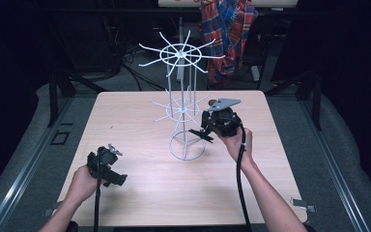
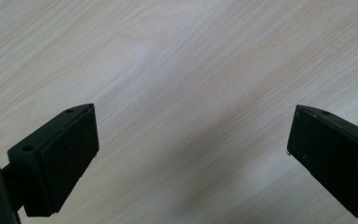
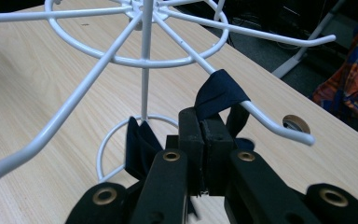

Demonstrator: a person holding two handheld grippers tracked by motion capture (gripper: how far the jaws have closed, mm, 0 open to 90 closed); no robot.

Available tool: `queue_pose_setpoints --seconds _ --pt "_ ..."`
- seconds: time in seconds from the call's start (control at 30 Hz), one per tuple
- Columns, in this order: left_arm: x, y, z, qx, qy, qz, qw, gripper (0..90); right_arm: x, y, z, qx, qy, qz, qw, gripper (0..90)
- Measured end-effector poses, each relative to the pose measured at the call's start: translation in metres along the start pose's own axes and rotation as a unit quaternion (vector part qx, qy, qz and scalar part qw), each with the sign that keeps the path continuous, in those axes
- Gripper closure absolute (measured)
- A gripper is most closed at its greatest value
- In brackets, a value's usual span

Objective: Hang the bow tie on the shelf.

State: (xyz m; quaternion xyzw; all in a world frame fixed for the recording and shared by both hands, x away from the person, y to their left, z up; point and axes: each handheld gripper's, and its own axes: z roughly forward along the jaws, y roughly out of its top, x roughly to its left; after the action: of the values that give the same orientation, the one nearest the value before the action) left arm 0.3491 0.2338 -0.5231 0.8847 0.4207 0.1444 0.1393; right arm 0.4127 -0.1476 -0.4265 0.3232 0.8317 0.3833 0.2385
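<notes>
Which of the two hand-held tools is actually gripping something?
The right tool, beside the white wire rack: its jaws are shut on a dark blue strap looped over one prong. The left tool hangs open over bare table.

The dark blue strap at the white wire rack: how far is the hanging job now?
Done: the dark blue strap is looped over one arm of the white wire rack. In hand: the right claw is shut on it. Left: releasing it; the left claw is open over the table.
</notes>
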Motion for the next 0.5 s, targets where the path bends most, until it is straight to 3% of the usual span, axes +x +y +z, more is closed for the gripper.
queue_pose_setpoints --seconds 0.5 --pt "0.0009 -0.0003 -0.0005 -0.009 -0.002 -0.008 0.9999 2.4 0.0039 0.0038 0.0077 0.004 0.006 -0.008 0.9999 86.7"
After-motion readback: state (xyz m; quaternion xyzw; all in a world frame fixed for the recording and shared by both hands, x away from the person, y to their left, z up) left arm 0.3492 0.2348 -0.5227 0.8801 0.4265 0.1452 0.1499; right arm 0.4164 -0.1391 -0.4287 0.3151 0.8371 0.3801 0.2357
